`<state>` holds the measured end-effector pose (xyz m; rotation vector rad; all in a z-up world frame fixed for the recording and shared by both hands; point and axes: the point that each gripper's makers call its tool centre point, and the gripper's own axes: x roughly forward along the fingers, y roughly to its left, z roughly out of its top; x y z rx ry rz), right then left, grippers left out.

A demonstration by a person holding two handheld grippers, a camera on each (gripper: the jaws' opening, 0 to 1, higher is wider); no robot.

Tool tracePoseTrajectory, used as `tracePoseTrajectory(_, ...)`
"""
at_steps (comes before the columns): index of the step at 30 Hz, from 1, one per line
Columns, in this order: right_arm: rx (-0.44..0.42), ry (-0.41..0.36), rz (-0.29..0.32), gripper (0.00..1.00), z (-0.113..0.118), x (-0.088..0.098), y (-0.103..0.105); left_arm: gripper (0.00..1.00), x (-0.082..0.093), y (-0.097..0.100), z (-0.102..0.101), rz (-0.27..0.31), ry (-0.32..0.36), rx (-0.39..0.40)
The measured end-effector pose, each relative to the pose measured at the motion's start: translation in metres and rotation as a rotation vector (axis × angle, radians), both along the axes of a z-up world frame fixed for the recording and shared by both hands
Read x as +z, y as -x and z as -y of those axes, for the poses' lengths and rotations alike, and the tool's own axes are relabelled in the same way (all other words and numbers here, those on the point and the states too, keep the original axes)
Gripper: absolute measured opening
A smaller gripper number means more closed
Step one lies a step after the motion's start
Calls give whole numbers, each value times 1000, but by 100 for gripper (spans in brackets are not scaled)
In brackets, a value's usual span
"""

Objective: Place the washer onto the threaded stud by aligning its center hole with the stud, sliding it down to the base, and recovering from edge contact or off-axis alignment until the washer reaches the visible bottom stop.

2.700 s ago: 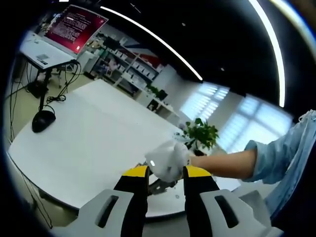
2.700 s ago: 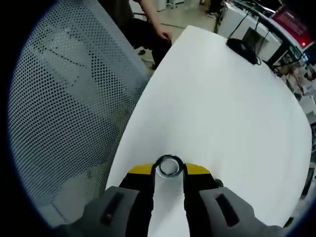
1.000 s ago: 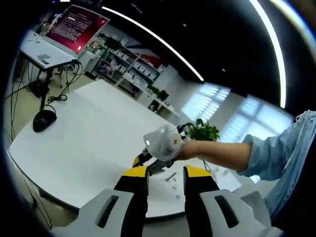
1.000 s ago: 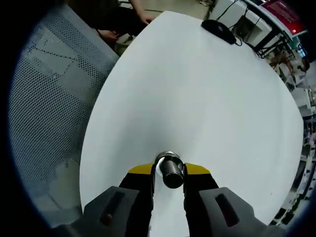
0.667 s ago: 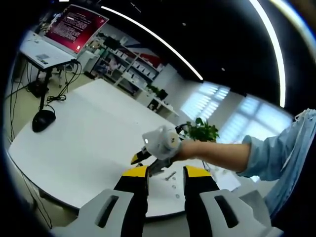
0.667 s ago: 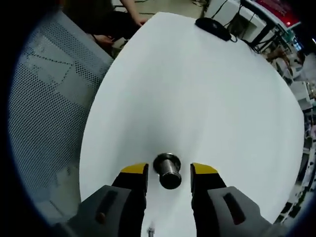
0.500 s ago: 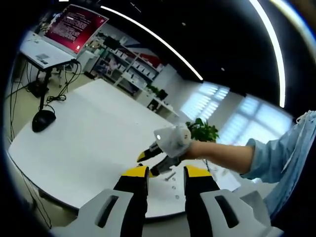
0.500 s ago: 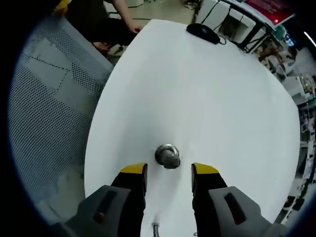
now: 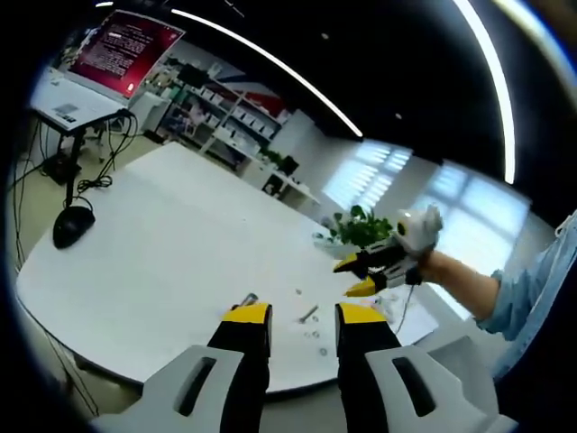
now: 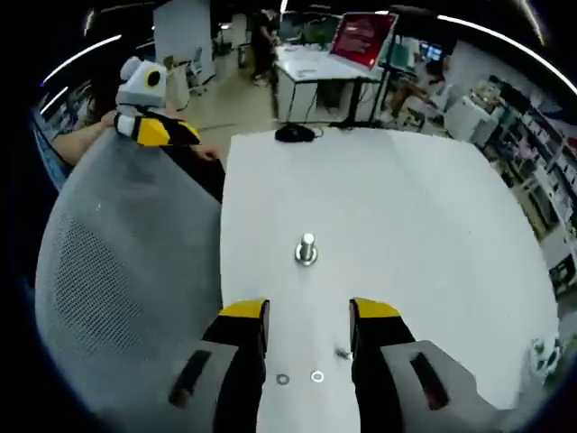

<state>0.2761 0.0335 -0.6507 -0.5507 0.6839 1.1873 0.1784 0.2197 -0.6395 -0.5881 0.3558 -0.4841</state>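
Note:
The threaded stud stands upright mid-table, with the washer ringing its foot. My right gripper hangs open above and behind it, with only bare table between its yellow jaws. In the left gripper view the stud is a small grey stub just past my left gripper, whose jaws stand open and apart with nothing in them. The right gripper shows there at the right, held by a hand, open and well above the table. In the right gripper view the left gripper shows at the upper left, beyond the chair.
Loose washers and a small bolt lie near the table's front edge; the bolt also shows between the left jaws. A mesh chair back stands left of the table. A mouse lies at the far edge, with a red monitor beyond.
My right gripper opened, left the washer on the stud, and has drawn up and back. In the left gripper view it has moved right, away from the stud.

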Motion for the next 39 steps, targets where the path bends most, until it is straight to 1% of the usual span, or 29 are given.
tracePoseTrajectory(1,-56,-49,2,40,13,10,4,26,0,0,0,2,1,-3)
tracePoseTrajectory(3,-131,-102,37,42,35,22,12,26,0,1,0,3,-3,-4)
tracePoseTrajectory(4,-148,-112,47,42,39,24,14,26,1,0,0,7,-4,-2)
tracePoseTrajectory(5,-201,-147,63,43,51,30,19,26,2,1,0,12,-3,2)
tracePoseTrajectory(8,-326,-208,51,49,78,33,38,26,3,1,2,14,-18,4)
tracePoseTrajectory(9,-371,-227,58,50,90,34,46,26,4,1,1,25,-31,9)
tracePoseTrajectory(10,-394,-232,67,49,96,33,51,26,5,1,1,29,-42,11)
tracePoseTrajectory(11,-441,-257,70,49,104,33,60,26,5,2,1,36,-77,12)
tracePoseTrajectory(12,-450,-278,58,48,105,32,68,25,6,1,-1,56,-117,12)
tracePoseTrajectory(13,-456,-296,38,47,106,30,76,24,10,1,0,95,-168,5)
tracePoseTrajectory(14,-484,-321,23,47,108,28,85,21,16,0,-2,155,-269,9)
tracePoseTrajectory(15,-484,-324,27,46,110,25,90,18,20,0,-3,187,-339,11)
tracePoseTrajectory(16,-495,-323,19,46,111,21,97,15,25,1,-3,239,-462,-7)
tracePoseTrajectory(17,-499,-321,16,46,112,18,101,11,27,2,-2,265,-545,-27)
tracePoseTrajectory(18,-533,-321,13,48,114,15,103,10,26,6,3,259,-615,-65)
tracePoseTrajectory(19,-566,-330,6,49,116,14,104,7,26,10,9,237,-637,-110)
tracePoseTrajectory(20,-564,-342,-5,50,114,13,106,6,29,12,13,229,-647,-135)
tracePoseTrajectory(21,-556,-352,-8,50,112,13,108,7,37,11,14,248,-659,-124)
tracePoseTrajectory(22,-555,-355,-4,50,112,13,109,8,54,9,17,313,-679,-108)
tracePoseTrajectory(24,-551,-356,0,50,110,13,110,8,69,12,25,351,-678,-131)
tracePoseTrajectory(26,-550,-371,-1,50,108,15,111,7,86,15,28,382,-685,-126)
tracePoseTrajectory(27,-544,-384,-2,50,105,18,112,6,96,22,38,434,-697,-200)
tracePoseTrajectory(28,-541,-386,-1,50,105,19,112,2,106,19,37,452,-677,-154)
tracePoseTrajectory(29,-535,-388,6,49,103,21,112,0,112,18,34,464,-701,-132)
tracePoseTrajectory(30,-522,-390,27,49,102,26,112,0,123,19,37,508,-715,-141)
tracePoseTrajectory(31,-517,-390,32,49,102,27,111,0,128,19,39,505,-695,-136)
tracePoseTrajectory(34,-534,-412,42,49,105,35,107,0,139,18,41,522,-700,-136)
tracePoseTrajectory(37,-550,-430,65,49,107,45,104,0,139,18,45,530,-714,-158)
tracePoseTrajectory(39,-554,-440,65,48,108,48,104,0,135,19,47,543,-751,-191)
